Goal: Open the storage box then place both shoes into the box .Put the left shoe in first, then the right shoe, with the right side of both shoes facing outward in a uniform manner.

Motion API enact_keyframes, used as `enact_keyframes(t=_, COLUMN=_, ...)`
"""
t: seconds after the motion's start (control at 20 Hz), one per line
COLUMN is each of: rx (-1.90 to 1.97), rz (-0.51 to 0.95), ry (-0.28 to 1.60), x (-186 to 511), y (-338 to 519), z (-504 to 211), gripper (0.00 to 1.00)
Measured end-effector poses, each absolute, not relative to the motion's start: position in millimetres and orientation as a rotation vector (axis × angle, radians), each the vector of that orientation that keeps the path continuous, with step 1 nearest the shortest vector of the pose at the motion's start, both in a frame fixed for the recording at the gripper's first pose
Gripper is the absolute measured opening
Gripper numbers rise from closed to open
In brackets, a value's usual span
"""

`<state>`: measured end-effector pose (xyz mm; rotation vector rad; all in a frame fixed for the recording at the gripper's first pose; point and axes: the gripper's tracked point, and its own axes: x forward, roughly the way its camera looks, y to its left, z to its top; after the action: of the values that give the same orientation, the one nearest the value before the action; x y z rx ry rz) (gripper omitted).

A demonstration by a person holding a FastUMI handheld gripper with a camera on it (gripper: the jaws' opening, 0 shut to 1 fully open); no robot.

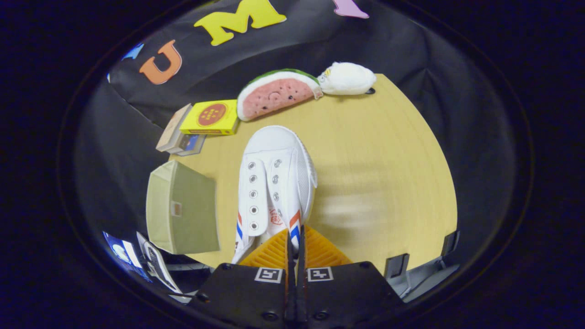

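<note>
Gripper view is looking down on a smooth, pale wooden table. The gripper is pinching the heel edge of a white canvas shoe, and its two ribbed fingers are pressing close together on the thin cloth there. The shoe is pointing away from the fingers, with its rounded rubber toe far ahead. Two rows of shiny metal rings are running down its front, and no laces are in them. Red and blue stripes are showing on both sides near the heel, and a small red mark is sitting on the tongue, too tiny to read.

Just beside the shoe, at the table's edge, a soft green cloth box is standing, with a little tag on its side. Beyond it a flat yellow carton with a red round badge is lying on a stack of books. Farther off, a fuzzy watermelon slice toy and a fluffy white plush toy are resting near the black cloth wall.
</note>
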<state>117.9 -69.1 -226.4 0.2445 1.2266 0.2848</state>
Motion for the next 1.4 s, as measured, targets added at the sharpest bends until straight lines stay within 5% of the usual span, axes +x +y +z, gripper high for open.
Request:
enact_keyframes(t=0.3, rx=0.230, rz=0.356, ry=1.142, x=90.3, y=85.1, z=-158.8, gripper=0.06)
enact_keyframes(t=0.65, rx=0.168, rz=0.364, ry=1.154, x=73.2, y=216.2, z=-180.5, gripper=0.06)
enact_keyframes(t=1.3, rx=0.013, rz=0.229, ry=1.254, x=69.0, y=245.1, z=-278.1, gripper=0.06)
enact_keyframes(t=1.4, rx=0.024, rz=0.234, ry=1.257, x=68.3, y=248.4, z=-280.6, gripper=0.13)
